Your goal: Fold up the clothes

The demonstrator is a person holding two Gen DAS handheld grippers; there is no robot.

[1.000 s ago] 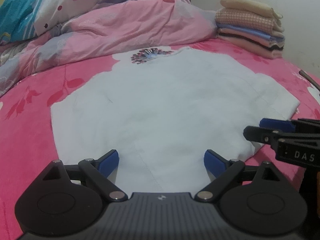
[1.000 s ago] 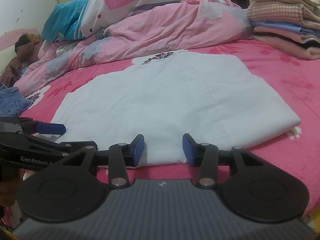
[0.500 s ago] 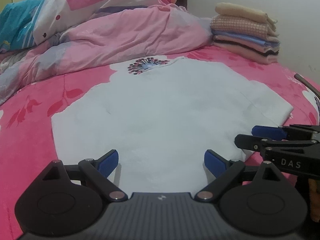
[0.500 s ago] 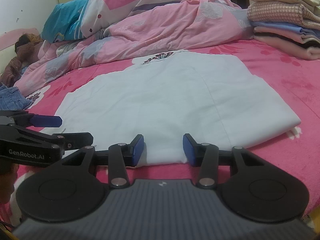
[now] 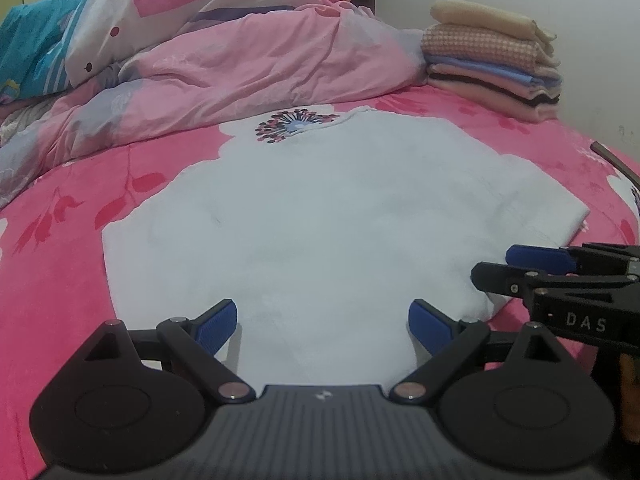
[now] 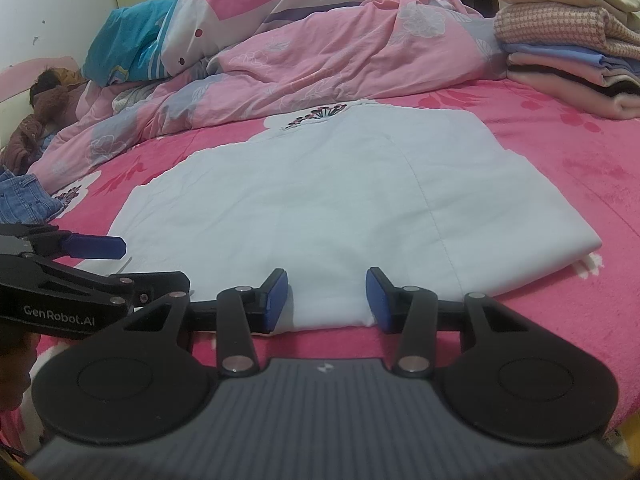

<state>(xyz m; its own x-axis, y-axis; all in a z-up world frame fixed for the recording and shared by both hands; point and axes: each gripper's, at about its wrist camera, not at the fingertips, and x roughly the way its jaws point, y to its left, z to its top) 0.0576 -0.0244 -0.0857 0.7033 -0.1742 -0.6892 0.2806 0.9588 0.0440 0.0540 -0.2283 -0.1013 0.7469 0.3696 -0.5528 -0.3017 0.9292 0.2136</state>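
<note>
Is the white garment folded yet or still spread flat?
Partly folded: the white garment lies flat, its right side doubled into a thick edge, bed beneath.

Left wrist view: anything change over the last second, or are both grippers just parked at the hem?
Little changed. In the left wrist view the scene has slid down slightly and the right gripper sits a bit lower in frame; in the right wrist view the left gripper has edged up. Nothing was gripped or released. The white garment lies flat as before, both grippers stay open at its near edge, and the folded stack is untouched.
</note>
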